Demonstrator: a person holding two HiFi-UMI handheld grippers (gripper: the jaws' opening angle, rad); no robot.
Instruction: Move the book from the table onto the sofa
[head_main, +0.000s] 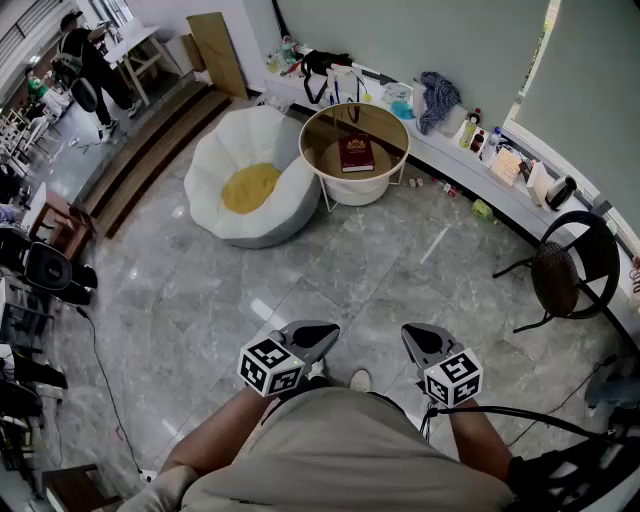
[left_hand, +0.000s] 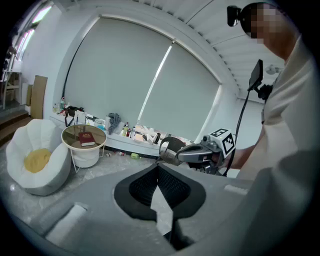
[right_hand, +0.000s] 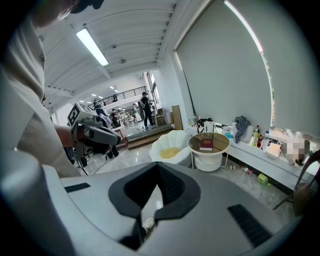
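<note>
One dark red book (head_main: 356, 153) lies flat on a round, pale-rimmed table (head_main: 306, 148), far ahead of both claws and well out of reach. Just left of the table, also well ahead of the claws, sits a white petal-shaped sofa (head_main: 215, 165) with a yellow seat cushion (head_main: 249, 187). Beyond the table runs a low ledge (head_main: 455, 160) cluttered with bottles and cloths. A dark wicker chair (head_main: 565, 265) stands ahead of the right claw and off to its right.

The left claw (head_main: 316, 332) and the right claw (head_main: 420, 340) are held side by side, close to the person's body, above grey marble floor (head_main: 330, 270), both tipped slightly downward toward the far table. Each claw is clenched, jaws pressed together with nothing between them (each claw's own camera shows only floor past the tips).

The task looks to be at its very start: the approach, with the book untouched. The next move calls for crossing the floor until a claw is beside the book, then opening its jaws to take the book by an edge.
</note>
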